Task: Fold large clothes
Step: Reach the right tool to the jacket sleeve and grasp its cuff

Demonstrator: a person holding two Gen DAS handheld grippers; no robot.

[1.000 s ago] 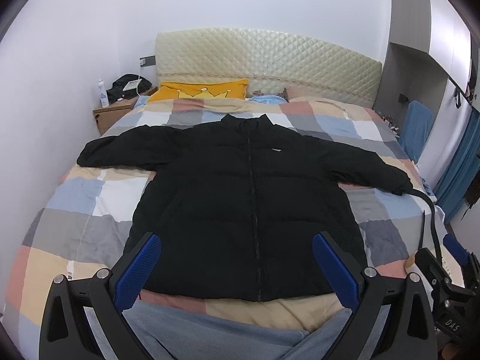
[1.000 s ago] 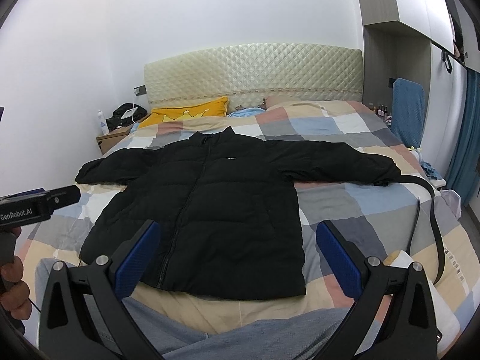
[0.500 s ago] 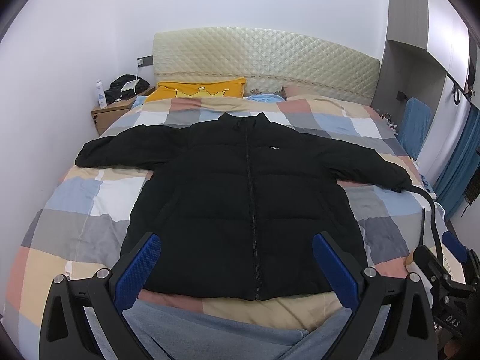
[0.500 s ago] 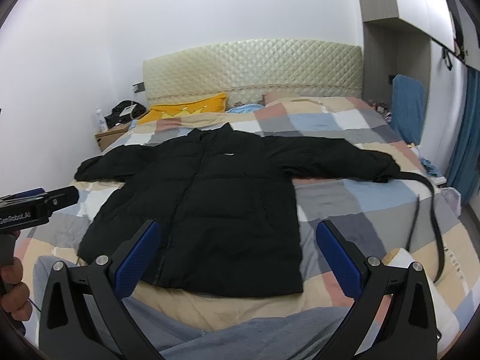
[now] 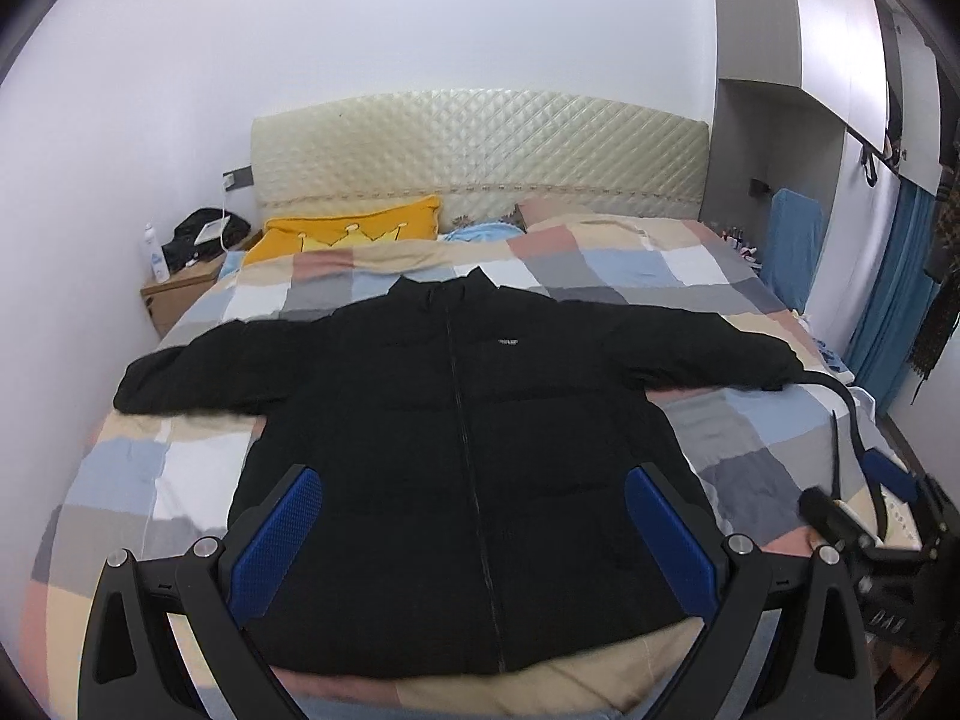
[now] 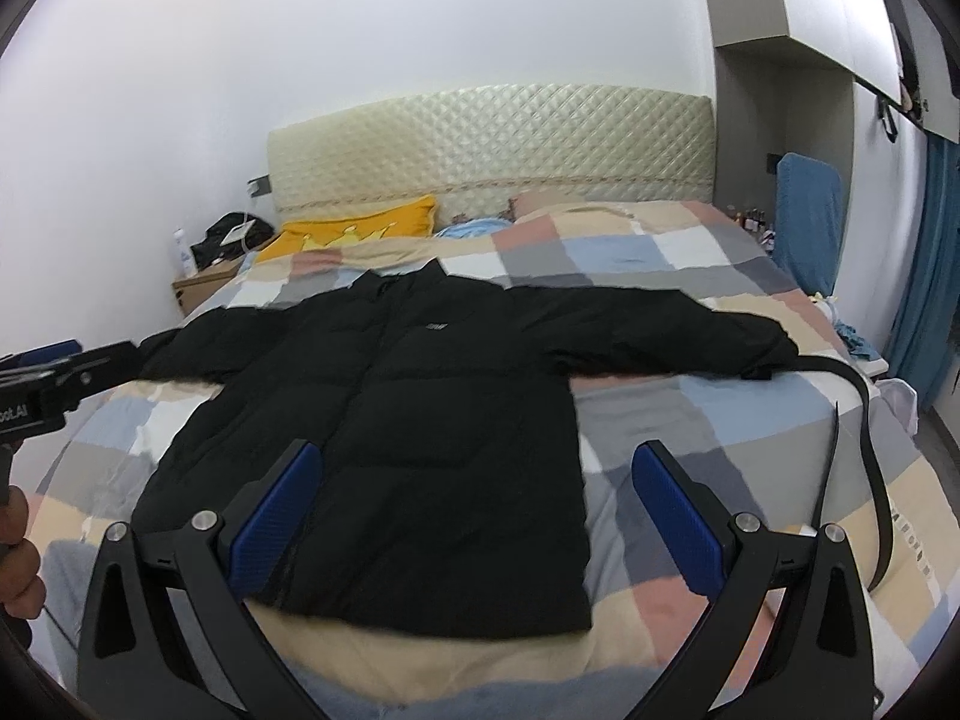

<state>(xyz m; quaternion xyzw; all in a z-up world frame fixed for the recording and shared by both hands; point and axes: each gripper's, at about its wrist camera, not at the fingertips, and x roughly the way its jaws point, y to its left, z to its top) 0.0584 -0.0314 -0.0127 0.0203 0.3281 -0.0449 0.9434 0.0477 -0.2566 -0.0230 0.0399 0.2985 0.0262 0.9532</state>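
Black puffer jacket (image 5: 468,450) laid flat on bed, both grippers wide apart above its hem.

Jacket front-up, zipped, sleeves spread out to both sides on checked quilt (image 5: 648,264); collar twd headboard (image 5: 480,156); left gripper (image 5: 474,534) spread, holding nothing, blue pads either side of the zip; right gripper (image 6: 477,519) also spread, empty, over jacket's lower right part; black belt (image 6: 870,450) on quilt by right sleeve cuff; yellow pillow (image 5: 354,231) near headboard; nightstand (image 5: 174,294) at bed's left.
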